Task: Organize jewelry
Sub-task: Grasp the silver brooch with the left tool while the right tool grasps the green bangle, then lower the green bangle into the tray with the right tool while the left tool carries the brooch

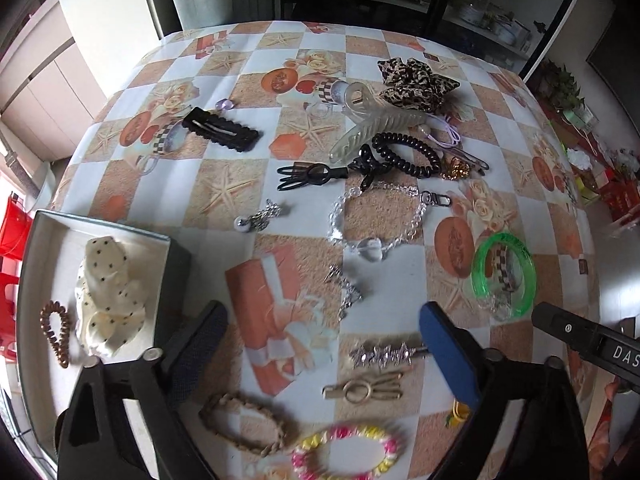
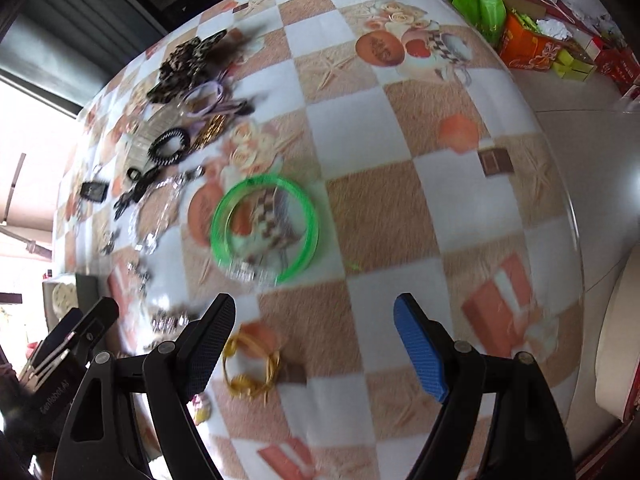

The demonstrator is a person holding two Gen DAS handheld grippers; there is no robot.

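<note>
**jewelry all over the table, both grippers empty**

from the left wrist we see our left gripper [image 1: 324,332] with jaws wide apart and nothing between them, hanging over the checkered tablecloth [image 1: 224,184]. the box [image 1: 48,224] sits at the left edge of the table, and it's already got a cream polka-dot scrunchie [image 1: 110,292] and a brown coil hair tie [image 1: 56,332] inside. loose on the cloth: a black snap clip [image 1: 221,129], a clear claw clip [image 1: 376,124], a black coil tie [image 1: 406,154], a clear bead bracelet [image 1: 372,220], a green bangle [image 1: 503,274], a gold hairpin [image 1: 362,388] and a pink-yellow bracelet [image 1: 346,454] near the bottom.

from the right wrist it's blurry, but our right gripper [image 2: 314,346] is also spread open and holding nothing. the green bangle [image 2: 265,228] lies just ahead of it, and a gold ring-shaped piece [image 2: 250,368] sits right by the left finger. we can't make out much more there.
</note>
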